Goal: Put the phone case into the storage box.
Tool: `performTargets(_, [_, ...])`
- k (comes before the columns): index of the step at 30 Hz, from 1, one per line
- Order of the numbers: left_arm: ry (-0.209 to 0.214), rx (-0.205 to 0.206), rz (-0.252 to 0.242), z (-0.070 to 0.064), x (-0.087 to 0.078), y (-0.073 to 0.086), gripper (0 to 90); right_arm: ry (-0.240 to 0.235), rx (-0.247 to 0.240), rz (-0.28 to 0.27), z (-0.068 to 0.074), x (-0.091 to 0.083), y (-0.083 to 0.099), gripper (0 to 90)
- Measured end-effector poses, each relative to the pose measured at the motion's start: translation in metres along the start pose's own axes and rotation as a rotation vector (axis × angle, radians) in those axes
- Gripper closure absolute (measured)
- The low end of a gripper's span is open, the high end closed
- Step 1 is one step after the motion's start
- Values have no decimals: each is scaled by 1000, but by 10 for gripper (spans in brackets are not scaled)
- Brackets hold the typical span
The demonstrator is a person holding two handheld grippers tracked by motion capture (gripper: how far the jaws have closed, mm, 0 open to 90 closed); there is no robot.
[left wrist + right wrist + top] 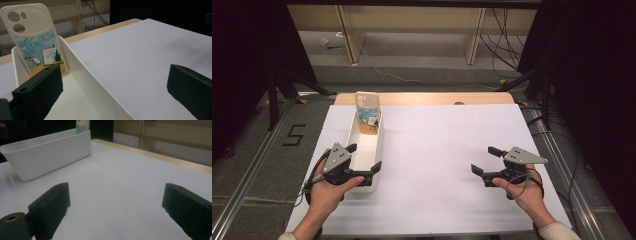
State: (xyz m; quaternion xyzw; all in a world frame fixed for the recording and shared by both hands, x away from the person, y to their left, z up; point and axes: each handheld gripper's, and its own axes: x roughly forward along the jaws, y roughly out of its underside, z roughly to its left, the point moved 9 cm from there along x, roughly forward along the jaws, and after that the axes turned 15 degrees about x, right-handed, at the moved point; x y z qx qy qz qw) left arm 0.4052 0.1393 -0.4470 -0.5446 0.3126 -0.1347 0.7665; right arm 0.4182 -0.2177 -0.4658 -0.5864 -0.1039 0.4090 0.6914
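Observation:
A cream phone case [366, 107] printed with a painter at an easel under a blue sky stands upright at the far end of a long white bin [371, 147]. My left gripper [364, 156] is open at the bin's near end. In the left gripper view one jaw sits inside the bin [82, 82] and the other over the table, with the bin's long side wall between them and the phone case [37, 42] ahead. My right gripper [482, 160] is open over bare table at the right, holding nothing. From there the bin [47, 155] lies ahead to the left.
A white sheet [442, 145] covers the table, with a wooden strip [427, 98] along its far edge. On the floor beyond are cables [499, 35], shelf legs and black stands; a "5" mark [293, 134] lies to the left.

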Motion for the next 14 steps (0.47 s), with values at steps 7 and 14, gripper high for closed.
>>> performTargets(7, [-2,1,0,0,0,0,0,-3,2,-2,1,0,0,89])
performTargets(14, [0,6,0,-1,1,-1,0,0,4,-3,0,0,-1,89])
